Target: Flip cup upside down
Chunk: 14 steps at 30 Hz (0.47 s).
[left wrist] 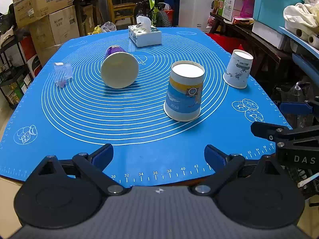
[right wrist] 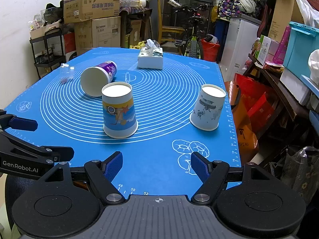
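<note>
Three paper cups sit on the blue mat (left wrist: 139,135). A purple cup (left wrist: 119,67) lies on its side, its mouth toward me; it also shows in the right wrist view (right wrist: 99,77). A blue and yellow cup (left wrist: 184,91) stands upside down in the middle, also in the right wrist view (right wrist: 119,112). A white cup with a grey print (left wrist: 238,69) stands upside down at the right, also in the right wrist view (right wrist: 208,107). My left gripper (left wrist: 159,156) is open and empty at the mat's near edge. My right gripper (right wrist: 156,166) is open and empty, near the mat's right front corner.
A tissue box (left wrist: 145,33) stands at the far end of the mat. A small clear plastic cup (left wrist: 62,73) stands at the left. Cardboard boxes, a bicycle and cluttered shelves surround the table. A red bag (right wrist: 249,107) sits off the right edge.
</note>
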Tool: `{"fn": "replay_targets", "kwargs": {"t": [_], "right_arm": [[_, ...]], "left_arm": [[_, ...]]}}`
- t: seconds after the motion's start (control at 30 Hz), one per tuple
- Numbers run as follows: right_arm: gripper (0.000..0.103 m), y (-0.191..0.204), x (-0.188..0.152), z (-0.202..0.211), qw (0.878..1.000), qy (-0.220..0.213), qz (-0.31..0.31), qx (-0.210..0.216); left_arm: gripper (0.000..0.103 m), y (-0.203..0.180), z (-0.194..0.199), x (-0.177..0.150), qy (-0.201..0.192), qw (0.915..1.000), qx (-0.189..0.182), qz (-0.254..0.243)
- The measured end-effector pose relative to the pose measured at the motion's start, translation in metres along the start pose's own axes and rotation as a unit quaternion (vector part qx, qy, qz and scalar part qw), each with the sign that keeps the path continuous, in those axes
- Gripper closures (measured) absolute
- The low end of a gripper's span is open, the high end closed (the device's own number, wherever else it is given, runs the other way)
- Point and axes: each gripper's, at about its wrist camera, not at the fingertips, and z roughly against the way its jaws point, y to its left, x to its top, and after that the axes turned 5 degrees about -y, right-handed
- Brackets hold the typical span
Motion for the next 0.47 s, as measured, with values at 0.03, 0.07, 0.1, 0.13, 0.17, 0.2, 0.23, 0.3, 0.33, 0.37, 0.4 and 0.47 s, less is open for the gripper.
{"fn": "replay_targets", "kwargs": {"t": [0.03,0.07,0.1,0.13,0.17,0.2,0.23,0.3,0.33,0.37,0.4,0.47], "right_arm": [[0.024,0.0001,-0.0002,0.0,1.0,0.0,0.0,0.0],[0.024,0.0,0.0001,0.0001,1.0,0.0,0.001,0.0],[0.024,-0.0001,0.0001,0.0,1.0,0.0,0.001,0.0],[0.024,-0.0002,0.0,0.0,1.0,0.0,0.001,0.0],[0.024,0.0,0.0002,0.0001,1.0,0.0,0.0,0.0],[0.024,-0.0001,-0.0001,0.0001,1.0,0.0,0.001,0.0],[0.024,0.0,0.0002,0.0001,1.0,0.0,0.0,0.0],[0.024,0.0,0.0001,0.0001,1.0,0.0,0.0,0.0],[0.024,0.0001,0.0002,0.0001,1.0,0.0,0.0,0.0],[0.024,0.0002,-0.0005,-0.0003,1.0,0.0,0.0,0.0],[0.024,0.0003,-0.0008,-0.0001,1.0,0.001,0.001,0.001],[0.024,0.0001,-0.0024,-0.0006,1.0,0.001,0.001,0.001]], "left_arm": [[0.006,0.0002,0.0,0.0002,0.0,1.0,0.0,0.0],[0.006,0.0001,0.0,0.0001,0.0,1.0,0.0,0.0],[0.006,0.0001,0.0,0.0001,0.0,1.0,0.0,0.0],[0.006,-0.0001,0.0,-0.0001,0.0,1.0,0.0,0.0],[0.006,0.0002,0.0,0.0002,0.0,1.0,0.0,0.0],[0.006,0.0001,0.0,0.0002,0.0,1.0,0.0,0.0],[0.006,-0.0004,-0.0001,-0.0002,0.0,1.0,-0.001,-0.001],[0.006,-0.0004,-0.0003,-0.0002,0.0,1.0,-0.001,-0.001],[0.006,-0.0004,-0.0003,-0.0002,0.0,1.0,-0.001,-0.001],[0.006,-0.0009,-0.0003,-0.0006,0.0,1.0,-0.001,-0.001],[0.006,-0.0013,-0.0006,-0.0006,0.0,1.0,-0.001,-0.002],[0.006,-0.0017,-0.001,-0.0006,0.0,1.0,-0.001,-0.003]]}}
